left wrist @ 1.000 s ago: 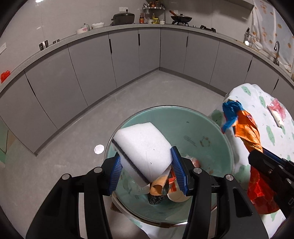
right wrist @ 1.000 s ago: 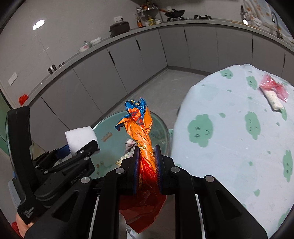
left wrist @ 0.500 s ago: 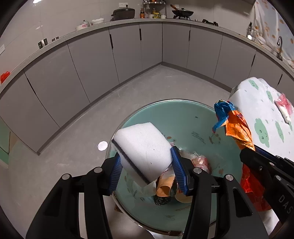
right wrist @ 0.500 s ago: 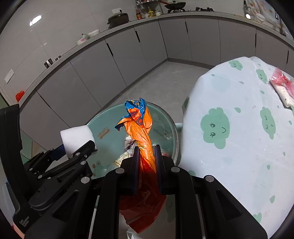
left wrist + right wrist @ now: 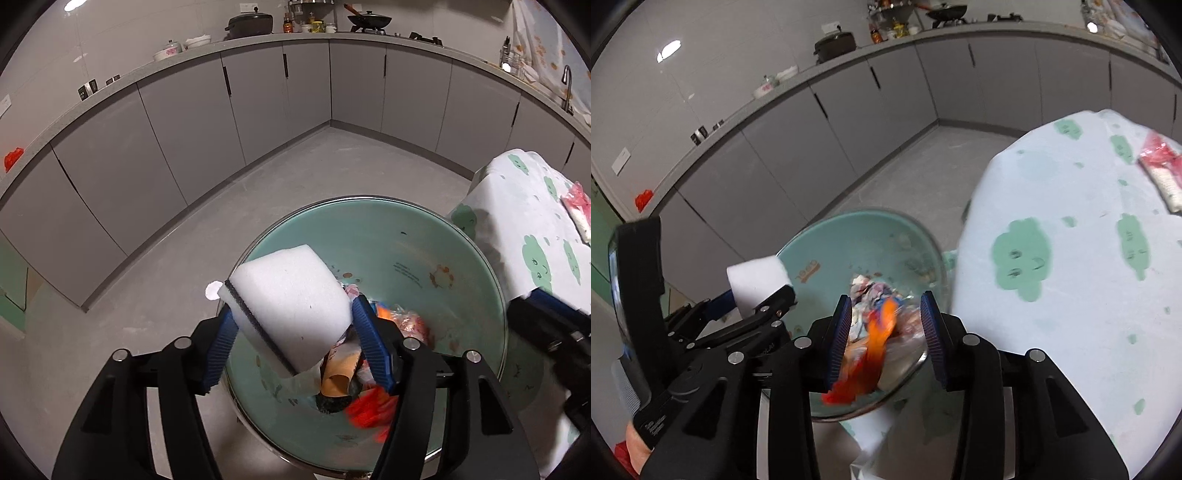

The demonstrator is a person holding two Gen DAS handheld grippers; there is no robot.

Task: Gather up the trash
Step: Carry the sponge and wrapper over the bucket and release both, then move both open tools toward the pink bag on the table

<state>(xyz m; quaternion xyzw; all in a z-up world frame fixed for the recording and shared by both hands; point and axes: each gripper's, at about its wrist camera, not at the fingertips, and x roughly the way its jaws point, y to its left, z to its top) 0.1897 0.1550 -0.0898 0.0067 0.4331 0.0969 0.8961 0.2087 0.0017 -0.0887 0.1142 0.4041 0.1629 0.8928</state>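
Note:
My left gripper is shut on a white sponge with a dark scouring edge, held above the near rim of a round teal basin that holds several pieces of trash. My right gripper is open above the basin. An orange and red wrapper, blurred, is loose between its fingers and dropping into the basin; it also shows in the left wrist view. The sponge and left gripper appear at the left of the right wrist view.
A table with a white cloth printed with green clouds stands right of the basin; a red and white packet lies on it. Grey cabinets line the far walls, with pots on the counter. Grey floor lies beyond the basin.
My right gripper has opened and let go of the orange wrapper, which falls into the basin. The left gripper still holds the sponge over the basin.

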